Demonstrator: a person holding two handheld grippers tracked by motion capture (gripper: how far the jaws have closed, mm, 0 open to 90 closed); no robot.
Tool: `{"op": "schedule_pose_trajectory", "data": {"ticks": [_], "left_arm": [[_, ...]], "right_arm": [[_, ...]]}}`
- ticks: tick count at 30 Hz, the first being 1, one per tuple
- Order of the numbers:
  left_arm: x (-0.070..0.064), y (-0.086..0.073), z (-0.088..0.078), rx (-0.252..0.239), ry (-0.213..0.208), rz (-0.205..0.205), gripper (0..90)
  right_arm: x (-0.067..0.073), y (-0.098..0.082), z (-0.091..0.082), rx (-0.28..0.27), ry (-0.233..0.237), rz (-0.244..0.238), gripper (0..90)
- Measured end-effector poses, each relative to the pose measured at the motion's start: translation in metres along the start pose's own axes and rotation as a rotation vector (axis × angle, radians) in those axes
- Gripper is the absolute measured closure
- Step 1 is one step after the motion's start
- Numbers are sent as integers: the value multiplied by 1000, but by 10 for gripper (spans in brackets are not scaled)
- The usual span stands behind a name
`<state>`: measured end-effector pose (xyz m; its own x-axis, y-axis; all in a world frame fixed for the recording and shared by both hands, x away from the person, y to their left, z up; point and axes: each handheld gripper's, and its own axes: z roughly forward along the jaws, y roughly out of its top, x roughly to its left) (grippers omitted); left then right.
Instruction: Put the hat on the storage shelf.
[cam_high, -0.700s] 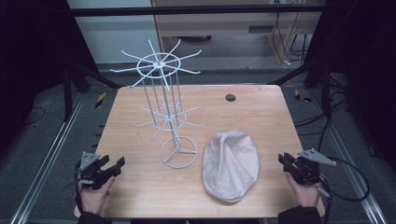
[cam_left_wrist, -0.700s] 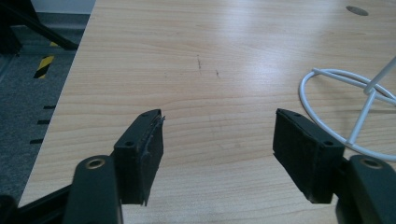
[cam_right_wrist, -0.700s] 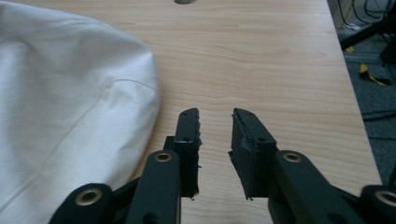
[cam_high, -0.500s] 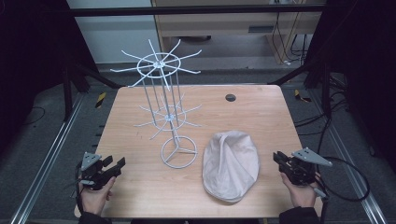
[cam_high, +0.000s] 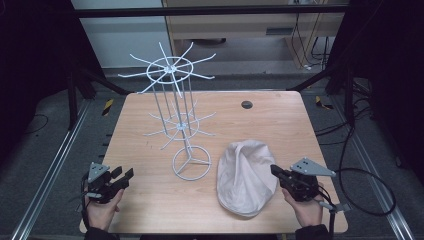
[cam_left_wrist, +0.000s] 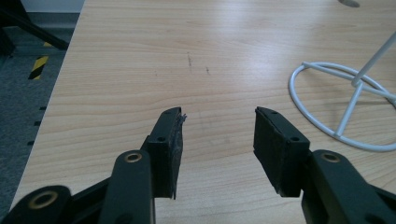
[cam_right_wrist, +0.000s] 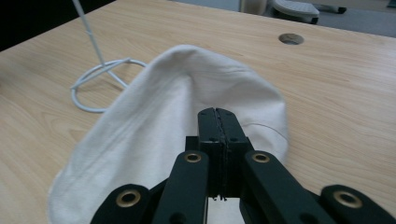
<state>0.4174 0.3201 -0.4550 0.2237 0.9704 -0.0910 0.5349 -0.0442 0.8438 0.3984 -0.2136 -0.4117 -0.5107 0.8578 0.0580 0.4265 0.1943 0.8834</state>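
Note:
A cream flat cap (cam_high: 245, 175) lies on the wooden table (cam_high: 270, 125), right of a white wire hanging rack (cam_high: 182, 125) with hooked arms on two tiers. My right gripper (cam_high: 275, 170) is shut, its tips at the cap's right edge. In the right gripper view the closed jaws (cam_right_wrist: 218, 112) hover over the cap (cam_right_wrist: 154, 107) with nothing seen between them. My left gripper (cam_high: 122, 176) rests near the table's front left corner. In the left gripper view it (cam_left_wrist: 217, 116) stands open over bare wood, left of the rack's ring base (cam_left_wrist: 293, 91).
A dark round cable hole (cam_high: 246, 104) sits at the back right of the table. Black frame legs and rails flank both sides of the table. The rack's arms spread wide over the table's left and middle.
My right gripper has moved left, from the table's right edge to the cap's right side. The left gripper has stayed about where it was.

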Motion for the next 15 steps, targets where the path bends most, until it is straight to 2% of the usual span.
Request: {"op": "schedule_pose_trajectory", "data": {"ticks": [4,5,6,9,12,13,15], "left_arm": [[0,0,1,1,16,5,506],[0,0,1,1,24,9,494],[0,0,1,1,24,9,490],[0,0,2,7,29,14,477],[0,0,2,8,35,22,471],[0,0,2,9,37,23,467],[0,0,2,9,39,23,466]], "right_arm": [[13,5,4,0,44,-16,900],[21,7,8,2,69,-26,900],[21,7,8,2,69,-26,900],[38,10,17,21,108,-54,900],[46,11,23,31,125,-68,900],[53,13,28,41,140,-75,900],[57,13,31,44,149,-81,900]]}}
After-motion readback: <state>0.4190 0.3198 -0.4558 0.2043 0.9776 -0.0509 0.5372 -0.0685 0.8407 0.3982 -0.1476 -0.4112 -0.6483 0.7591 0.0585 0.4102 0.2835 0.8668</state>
